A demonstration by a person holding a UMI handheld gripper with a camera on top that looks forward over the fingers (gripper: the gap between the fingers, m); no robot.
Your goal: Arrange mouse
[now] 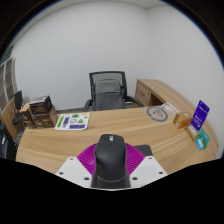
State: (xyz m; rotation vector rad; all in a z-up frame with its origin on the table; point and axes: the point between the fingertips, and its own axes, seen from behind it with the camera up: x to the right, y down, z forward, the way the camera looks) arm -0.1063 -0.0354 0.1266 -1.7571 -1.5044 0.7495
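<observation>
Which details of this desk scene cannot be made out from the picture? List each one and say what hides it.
1. Mouse, gripper view: its sides are covered by the claw's purple pads, and its rear is cut off below.
2. Leaflet on the desk: its print is too small to read.
3. Office chair: its base is hidden behind the desk.
4. Blue box: its label is too small to read.

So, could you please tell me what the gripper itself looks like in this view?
The gripper has two pale grey, angular fingers with ridged magenta pads on their inner faces. No cables, markings or sleeve show.
</observation>
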